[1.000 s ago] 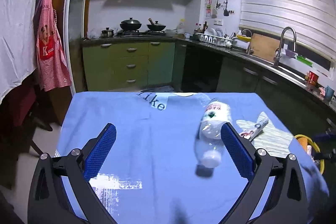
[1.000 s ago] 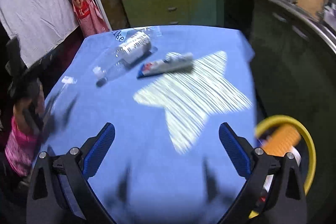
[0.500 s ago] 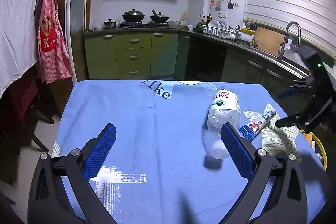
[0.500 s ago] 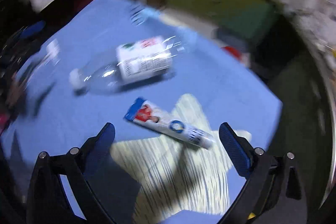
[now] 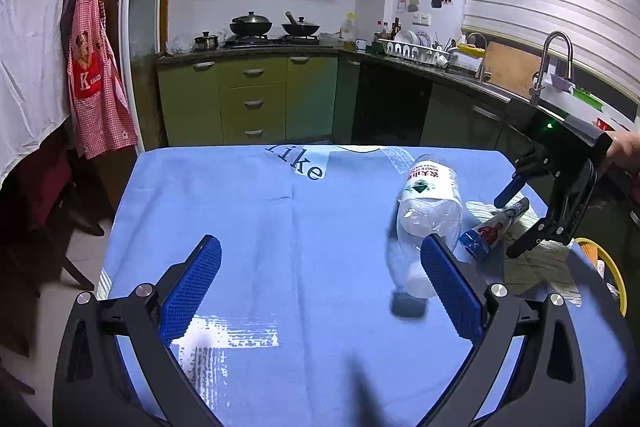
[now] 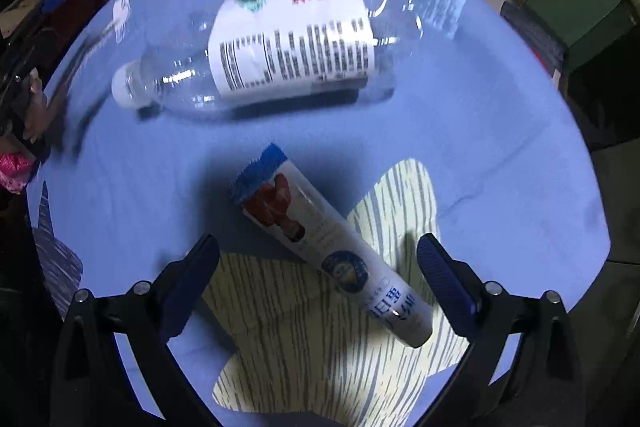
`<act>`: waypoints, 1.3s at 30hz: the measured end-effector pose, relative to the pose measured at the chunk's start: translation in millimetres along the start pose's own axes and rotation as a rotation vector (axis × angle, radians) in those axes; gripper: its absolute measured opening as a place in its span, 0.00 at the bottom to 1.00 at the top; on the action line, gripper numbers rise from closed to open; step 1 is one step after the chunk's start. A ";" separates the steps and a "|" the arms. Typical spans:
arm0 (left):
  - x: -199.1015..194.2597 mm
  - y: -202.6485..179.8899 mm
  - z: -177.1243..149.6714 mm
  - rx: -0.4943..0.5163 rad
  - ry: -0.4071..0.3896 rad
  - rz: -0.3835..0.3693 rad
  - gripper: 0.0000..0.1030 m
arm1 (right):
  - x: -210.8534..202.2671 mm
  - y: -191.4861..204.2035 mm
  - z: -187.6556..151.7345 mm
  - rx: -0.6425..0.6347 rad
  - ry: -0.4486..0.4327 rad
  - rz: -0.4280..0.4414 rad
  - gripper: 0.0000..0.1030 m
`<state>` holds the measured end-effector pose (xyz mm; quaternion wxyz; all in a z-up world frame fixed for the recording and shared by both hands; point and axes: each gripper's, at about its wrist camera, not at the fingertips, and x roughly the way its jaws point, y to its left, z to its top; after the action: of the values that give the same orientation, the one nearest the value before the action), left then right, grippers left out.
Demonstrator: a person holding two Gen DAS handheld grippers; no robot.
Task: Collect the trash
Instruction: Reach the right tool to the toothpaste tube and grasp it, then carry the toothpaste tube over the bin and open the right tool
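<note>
An empty clear plastic bottle [image 5: 426, 211] with a white label lies on its side on the blue tablecloth [image 5: 280, 235]; it also shows in the right wrist view [image 6: 280, 47]. A white and blue toothpaste tube [image 6: 332, 251] lies beside it, also seen in the left wrist view [image 5: 494, 229]. My right gripper [image 6: 318, 259] is open, hovering right above the tube, its fingers on either side. It shows in the left wrist view [image 5: 524, 215] too. My left gripper [image 5: 320, 267] is open and empty over the table's near side, the bottle's cap just beyond its right finger.
A yellow-rimmed bin [image 5: 608, 267] stands off the table's right edge. Green kitchen cabinets [image 5: 248, 99] and a counter with a sink [image 5: 552, 67] lie beyond the table. An apron [image 5: 92, 67] hangs at the left.
My right gripper swung over the table and came down close above the toothpaste tube, still open. My left gripper stayed about where it was.
</note>
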<state>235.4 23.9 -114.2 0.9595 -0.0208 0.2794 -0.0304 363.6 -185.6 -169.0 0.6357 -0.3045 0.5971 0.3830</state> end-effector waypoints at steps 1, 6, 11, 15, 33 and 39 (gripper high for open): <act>0.2 -0.1 -0.3 0.000 0.002 0.000 0.95 | 0.7 -0.1 -1.9 0.000 0.013 0.003 0.92; 1.7 -1.2 -0.8 -0.001 0.014 -0.009 0.95 | 0.3 7.0 -20.3 0.002 0.059 0.031 0.83; -1.3 -1.9 -0.9 0.000 0.007 -0.016 0.95 | -9.3 26.3 -38.0 -0.005 0.036 0.085 0.83; -2.4 -4.2 -2.2 0.016 0.004 -0.014 0.95 | -11.4 20.4 -38.1 0.045 -0.007 0.023 0.78; -4.9 -9.1 -6.0 0.043 0.001 -0.015 0.95 | -18.3 2.1 -72.2 0.159 -0.071 -0.176 0.17; -7.0 -13.0 -8.0 0.063 -0.004 -0.014 0.95 | -31.1 11.2 -113.0 0.250 -0.124 -0.177 0.17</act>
<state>224.6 11.2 -116.4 0.9600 0.0074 0.2762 -0.0461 294.9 -279.0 -148.9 0.7355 -0.2505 0.5705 0.2662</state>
